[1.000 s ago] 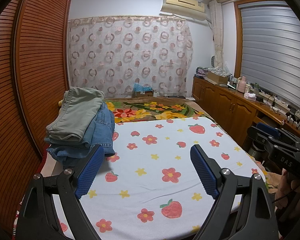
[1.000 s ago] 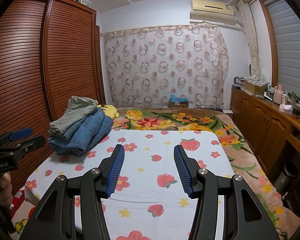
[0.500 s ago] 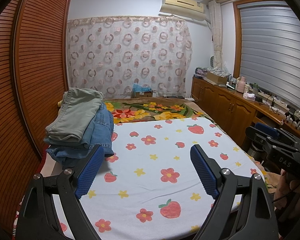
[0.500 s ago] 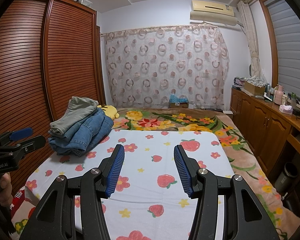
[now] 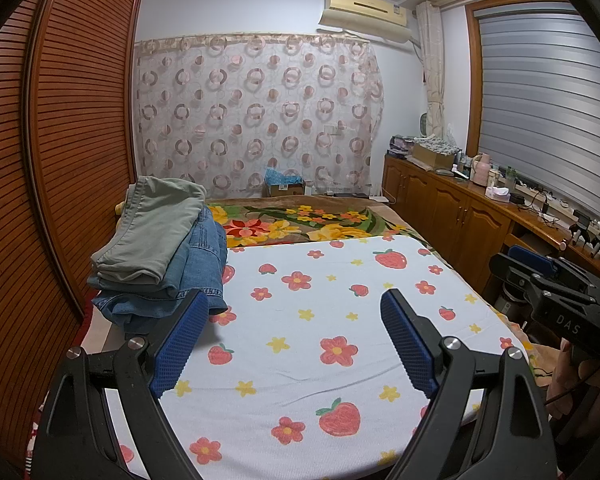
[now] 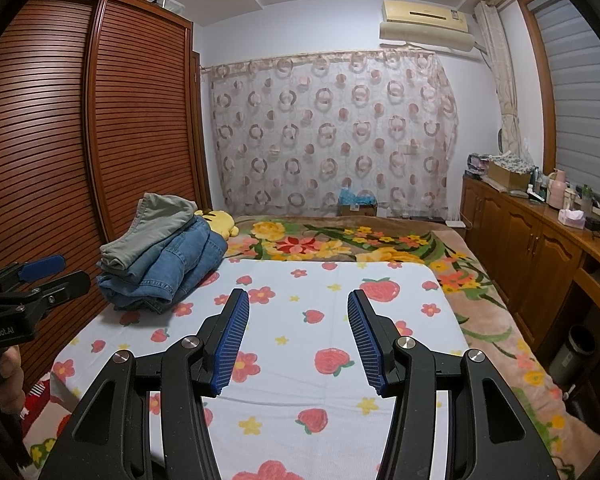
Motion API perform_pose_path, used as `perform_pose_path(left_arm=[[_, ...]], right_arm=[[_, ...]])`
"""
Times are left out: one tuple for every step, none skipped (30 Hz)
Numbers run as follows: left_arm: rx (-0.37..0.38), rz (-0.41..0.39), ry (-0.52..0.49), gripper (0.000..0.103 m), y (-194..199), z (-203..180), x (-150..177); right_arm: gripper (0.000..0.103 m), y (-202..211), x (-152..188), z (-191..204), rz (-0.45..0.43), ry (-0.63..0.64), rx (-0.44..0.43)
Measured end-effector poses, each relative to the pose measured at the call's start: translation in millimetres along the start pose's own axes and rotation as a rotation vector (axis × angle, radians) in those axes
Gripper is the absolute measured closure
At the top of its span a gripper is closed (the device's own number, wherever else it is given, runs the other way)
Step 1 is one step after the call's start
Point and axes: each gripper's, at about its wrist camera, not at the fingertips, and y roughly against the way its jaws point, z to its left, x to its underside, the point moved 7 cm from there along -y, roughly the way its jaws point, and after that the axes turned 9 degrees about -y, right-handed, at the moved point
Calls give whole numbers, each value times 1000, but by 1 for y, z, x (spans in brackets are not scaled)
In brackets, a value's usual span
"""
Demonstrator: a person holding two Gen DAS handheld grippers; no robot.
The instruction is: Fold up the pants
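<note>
Only my right view shows the yellow plush toy [image 6: 219,222] behind the folded pants [image 6: 162,258], whose length runs toward the curtain; both jaws hang released, empty.

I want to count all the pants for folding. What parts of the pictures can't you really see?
- Pile of pants, left view: the left gripper finger covers its near edge; the layers overlap, so no count.
- Yellow toy, right view: mostly hidden behind the pile.
- Things on the counter, both views: too small to name.
- Right gripper, left view: cut off by the edge.
</note>
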Motion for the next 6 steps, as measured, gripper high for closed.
perform_pose_path(left_arm=[[0,0,0,15,0,0,0],[0,0,1,15,0,1,0],[1,-1,0,15,0,0,0],[0,0,1,15,0,0,0],[0,0,0,15,0,0,0],[-1,0,-1,15,0,0,0]], right_arm=[[50,0,0,0,0,0,0],[50,0,0,0,0,0,0],[50,0,0,0,1,0,-1],[50,0,0,0,0,0,-1],[50,0,0,0,-1,1,1],[50,0,0,0,-1,0,1]])
